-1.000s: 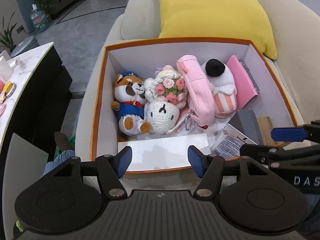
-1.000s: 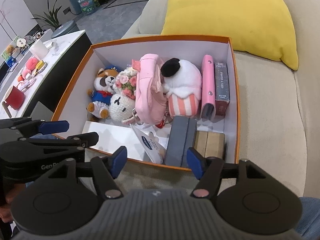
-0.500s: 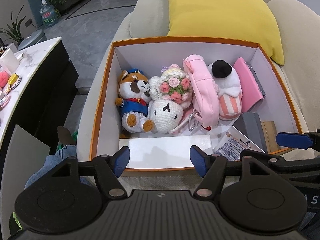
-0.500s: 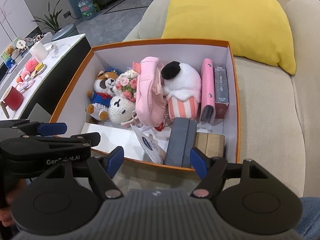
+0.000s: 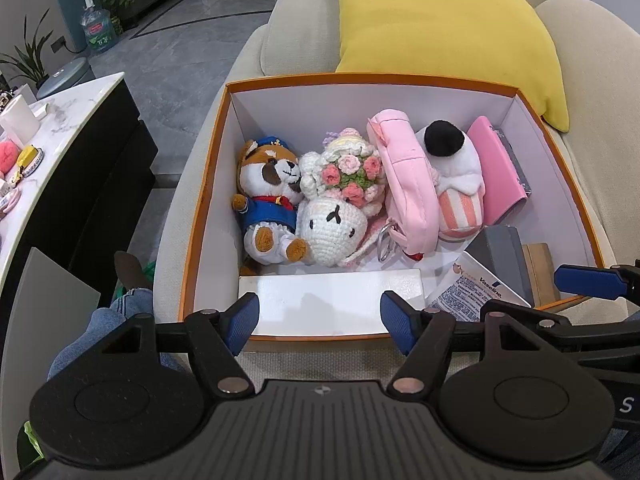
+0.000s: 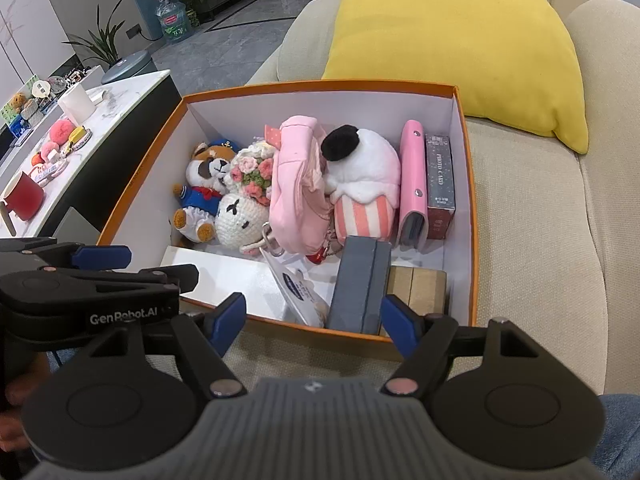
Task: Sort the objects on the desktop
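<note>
Orange box (image 5: 208, 216), white-lined, standing on a beige sofa (image 6: 532, 240) in front of a yellow cushion (image 6: 452, 40). Contents, left to right:

1. Dog plush (image 5: 269, 196) in blue sailor suit, propped against the left wall. Soft, light, compressible; take it across the torso, not a limb.
2. Crocheted rabbit (image 5: 332, 226) with yarn bouquet (image 5: 352, 176) above it, touching the dog. Light, but loose stitches may snag on a finger; grip the round head.
3. Pink pouch (image 5: 404, 184), upright on edge, metal ring clip (image 5: 385, 242) hanging at its lower end. Limp fabric; pinch the body, as the clip would likely slip.
4. Cupcake plush (image 6: 362, 184), white top with black pompom, striped base. Soft; hold at the striped base.
5. Pink binder (image 6: 412, 188) and dark card box (image 6: 439, 184), standing side by side at the right wall. Stiff, smooth, probably heavier; grasp across the thin edge.
6. Front row: flat white box (image 5: 332, 298), lotion sachet (image 5: 476, 292) — thin and slick, grey case (image 6: 362, 284), wooden block (image 6: 418, 286). Rigid items, snugly packed; little finger room beside them.

Left gripper (image 5: 320, 316): jaws spread wide, holding nothing, poised just outside the box's near rim, over the white box.
Right gripper (image 6: 312, 318): likewise wide apart and empty, at the near rim in front of the grey case.

Marble counter (image 6: 116, 96), far left — red mug (image 6: 23, 200) and small trinkets on it, well apart from the box.
</note>
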